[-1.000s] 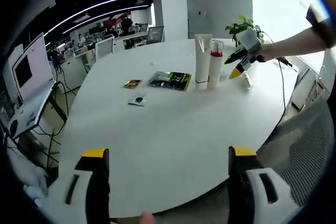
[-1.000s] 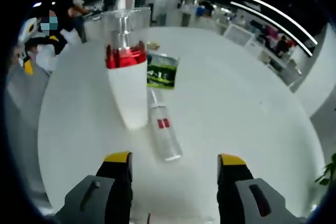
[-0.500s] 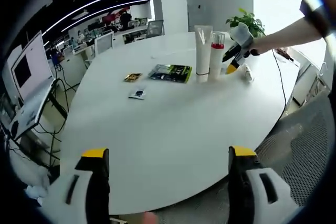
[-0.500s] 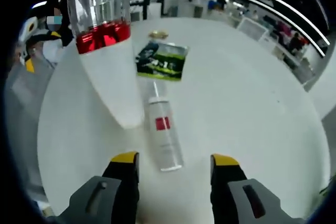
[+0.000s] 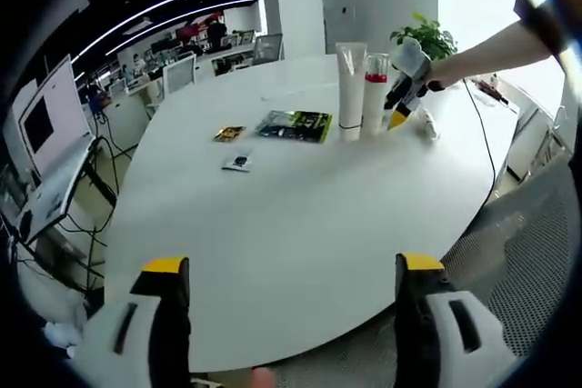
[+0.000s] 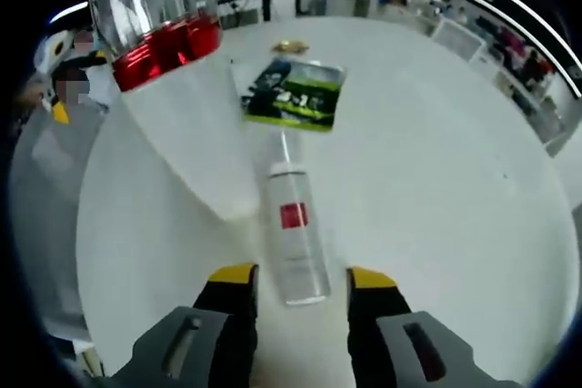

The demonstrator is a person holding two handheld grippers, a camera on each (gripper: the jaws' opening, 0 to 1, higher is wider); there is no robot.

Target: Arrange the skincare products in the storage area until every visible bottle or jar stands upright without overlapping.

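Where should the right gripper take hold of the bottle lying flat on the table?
Probably across the lower body of the lying bottle, near its base end. It points lengthwise away from the right gripper, base nearest, so the open jaws already flank its round sides. Come straight down; the upright red-collared bottle stands close on one side, leaving little room there.

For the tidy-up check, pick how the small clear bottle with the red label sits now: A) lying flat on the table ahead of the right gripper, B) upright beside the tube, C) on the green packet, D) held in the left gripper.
A: the clear bottle lies flat on the table, its base just ahead of the right gripper.
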